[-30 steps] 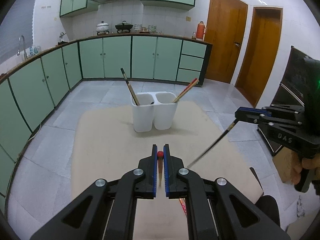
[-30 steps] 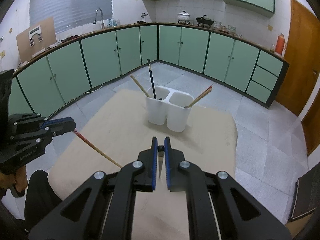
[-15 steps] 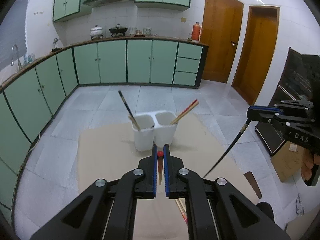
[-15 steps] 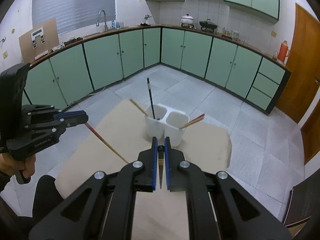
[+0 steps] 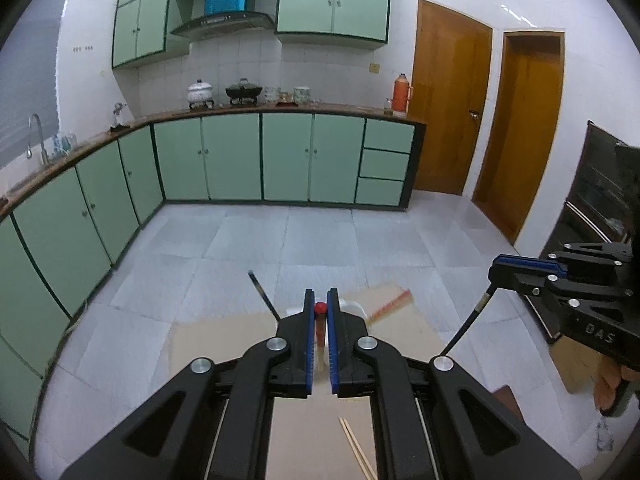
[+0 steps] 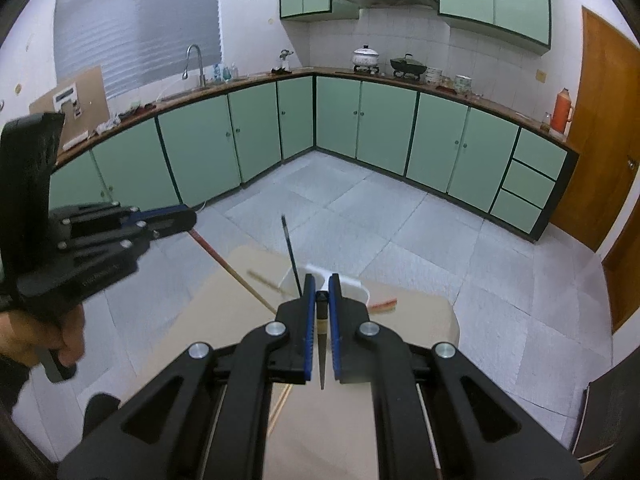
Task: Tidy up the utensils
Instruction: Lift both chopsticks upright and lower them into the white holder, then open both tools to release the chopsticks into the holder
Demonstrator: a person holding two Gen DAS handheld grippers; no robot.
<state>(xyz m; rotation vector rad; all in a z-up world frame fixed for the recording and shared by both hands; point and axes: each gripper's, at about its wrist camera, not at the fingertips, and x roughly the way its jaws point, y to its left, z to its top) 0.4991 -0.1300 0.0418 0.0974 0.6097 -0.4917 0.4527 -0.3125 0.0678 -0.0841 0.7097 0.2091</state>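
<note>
My left gripper [image 5: 320,300] is shut on a red-tipped wooden chopstick [image 5: 320,309], which hangs down from the pads. My right gripper [image 6: 322,285] is shut on a black chopstick [image 6: 322,360], also hanging. Both are held high above the beige table [image 5: 216,340]. The white two-cup holder [image 6: 352,283] sits below, mostly hidden behind the fingers. A black chopstick [image 6: 289,248], a pale wooden one [image 6: 262,278] and a red one [image 6: 384,304] lean out of it. Each view shows the other gripper off to one side: the right gripper [image 5: 498,271] and the left gripper [image 6: 188,218].
Two loose wooden chopsticks [image 5: 356,448] lie on the table near its front. Green base cabinets [image 5: 260,158] line the far walls, and two wooden doors [image 5: 448,112] stand at the right. A dark cabinet [image 5: 596,208] is close beside the table's right side. Tiled floor surrounds the table.
Both grippers have risen with their chopsticks still held. The holder and table have dropped lower in both views and look smaller.
</note>
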